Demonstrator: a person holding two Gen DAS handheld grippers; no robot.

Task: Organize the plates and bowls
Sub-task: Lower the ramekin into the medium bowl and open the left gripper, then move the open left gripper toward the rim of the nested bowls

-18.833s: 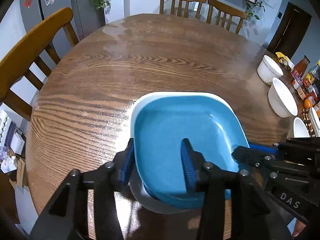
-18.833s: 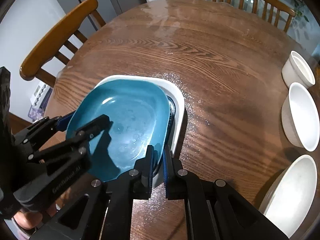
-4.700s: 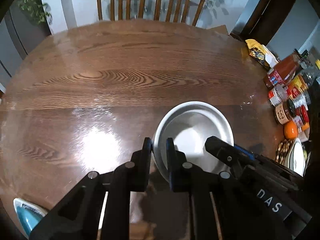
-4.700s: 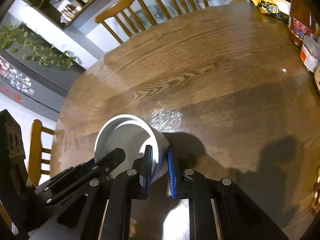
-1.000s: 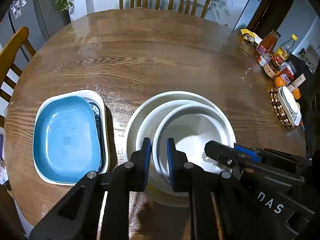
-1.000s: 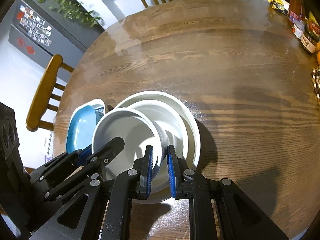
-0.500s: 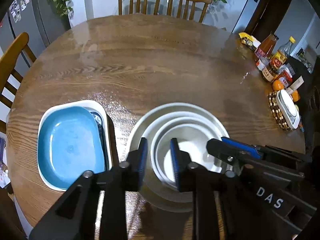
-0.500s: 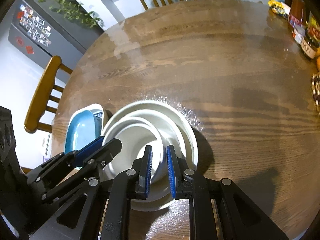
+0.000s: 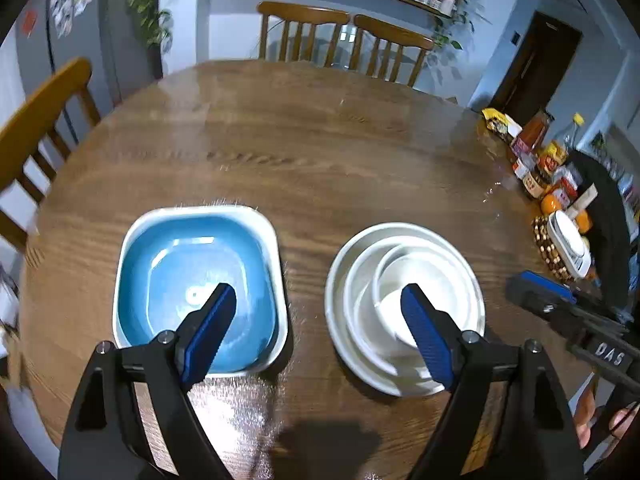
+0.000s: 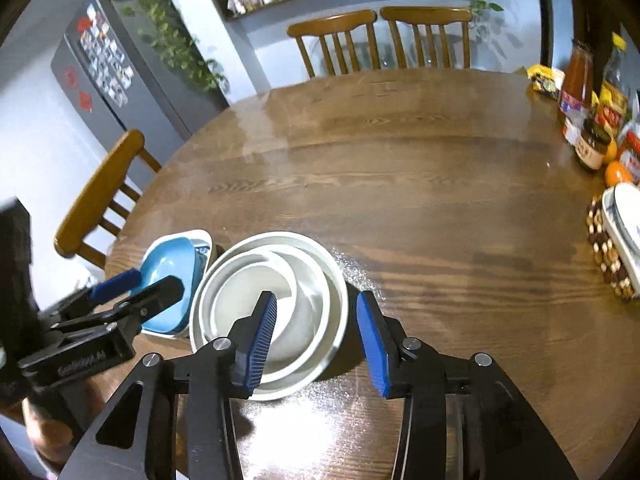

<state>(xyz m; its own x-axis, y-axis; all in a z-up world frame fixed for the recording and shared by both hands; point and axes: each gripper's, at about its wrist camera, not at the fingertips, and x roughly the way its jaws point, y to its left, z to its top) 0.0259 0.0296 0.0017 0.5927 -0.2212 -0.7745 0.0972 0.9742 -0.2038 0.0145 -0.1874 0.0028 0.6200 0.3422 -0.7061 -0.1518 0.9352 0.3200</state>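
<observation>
Both grippers let go of the small bowl since half a second ago and pulled back and up; it now sits nested in the stack.

Left wrist view: my left gripper [image 9: 318,316] is spread wide, holding nothing, hovering above the near edge of the table [image 9: 320,152]. Blue plate [image 9: 192,280] lies inside the white square plate [image 9: 276,240] at the near-left part of the table. Just beside it, right, apart by a strip of wood, the white bowl stack [image 9: 404,304]: three bowls, largest at bottom, smallest on top, tucked toward the near-right side. Nested by size so they sit stable, I judge. My right gripper [image 9: 536,296] pokes in from the right edge. Jars and bottles [image 9: 536,168] crowd the far-right edge, a white dish on a beaded trivet [image 9: 568,240] nearer; all well clear of the stacks.

Right wrist view: my right gripper [image 10: 316,336] is parted, empty, fingers straddling the near rim of the bowl stack [image 10: 268,304]. Blue plate [image 10: 168,276] in its white plate sits left of it, partly hidden by my left gripper [image 10: 136,284]. Chairs [image 10: 380,36] at the far edge, one more at the left. Nothing blocks either tool. Both piles look done; task seems finished or nearly so.
</observation>
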